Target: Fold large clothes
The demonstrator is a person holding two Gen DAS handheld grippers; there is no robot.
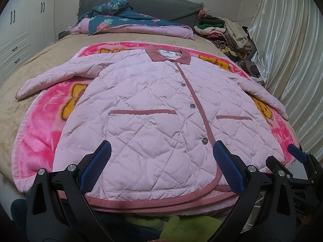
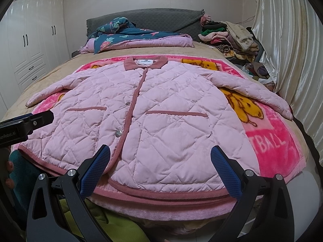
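Note:
A pink quilted jacket (image 1: 149, 100) (image 2: 153, 109) lies flat and face up on a bright pink blanket (image 1: 40, 129) (image 2: 274, 141), buttoned, collar at the far end, both sleeves spread outward. My left gripper (image 1: 161, 153) hovers open above the hem over the left pocket, holding nothing. My right gripper (image 2: 159, 157) hovers open above the hem by the right pocket, also with nothing between its fingers. The right gripper (image 1: 296, 155) shows at the right edge of the left wrist view. In the right wrist view the left gripper (image 2: 40, 119) shows at the left edge.
The blanket lies on a beige-covered bed (image 1: 12, 104). A folded teal floral quilt (image 1: 121, 20) sits by the grey headboard (image 2: 153, 18). A pile of clothes (image 1: 228, 32) is at the far right. Pale curtains (image 1: 288, 46) hang on the right, white wardrobes (image 2: 34, 44) on the left.

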